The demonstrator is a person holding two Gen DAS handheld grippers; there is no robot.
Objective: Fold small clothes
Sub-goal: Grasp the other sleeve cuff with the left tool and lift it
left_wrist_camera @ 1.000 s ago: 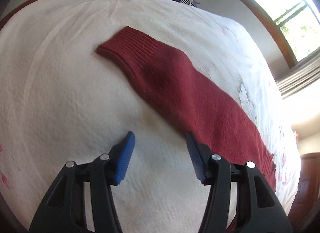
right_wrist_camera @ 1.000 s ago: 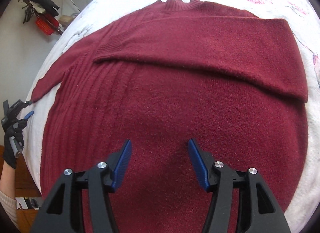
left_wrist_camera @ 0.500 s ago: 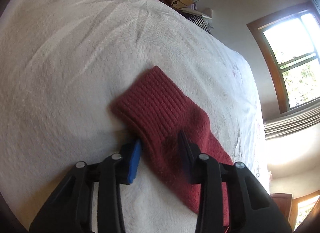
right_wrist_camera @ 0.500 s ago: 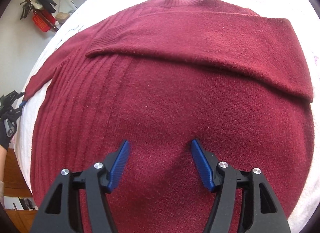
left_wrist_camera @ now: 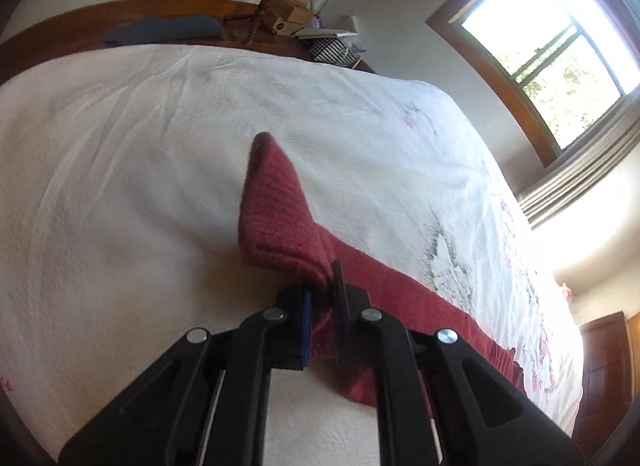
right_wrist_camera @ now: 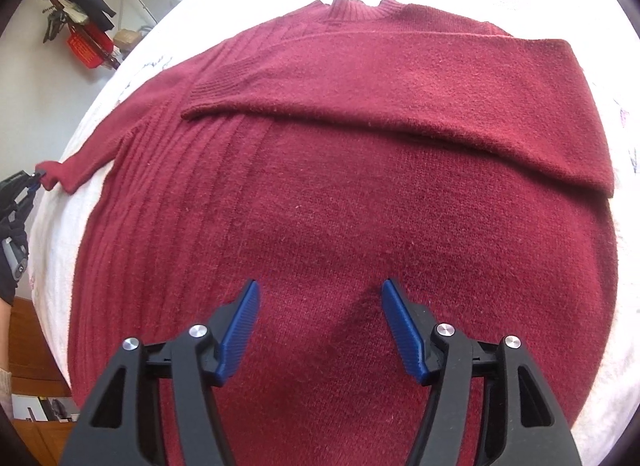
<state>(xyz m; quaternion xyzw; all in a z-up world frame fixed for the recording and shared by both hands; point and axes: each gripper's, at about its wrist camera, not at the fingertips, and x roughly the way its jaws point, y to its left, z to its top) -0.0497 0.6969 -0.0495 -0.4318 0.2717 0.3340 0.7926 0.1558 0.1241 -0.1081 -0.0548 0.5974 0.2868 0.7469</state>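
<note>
on the bed (left_wrist_camera: 120,193) lies the red sweater (right_wrist_camera: 360,193), body flat, one sleeve folded across the chest. only the right wrist view shows the body and collar; the left wrist view shows just the other sleeve's cuff (left_wrist_camera: 276,209), raised off the bed. left gripper (left_wrist_camera: 320,306) jaws clamped on that cuff; right gripper (right_wrist_camera: 318,326) jaws wide apart just over the lower body, holding nothing.

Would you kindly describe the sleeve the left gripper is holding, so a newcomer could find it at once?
On the white bedspread lies a dark red sweater. One sleeve is folded flat across its chest; the other sleeve stretches out sideways, and its ribbed cuff is pinched upright in the left gripper.
</note>
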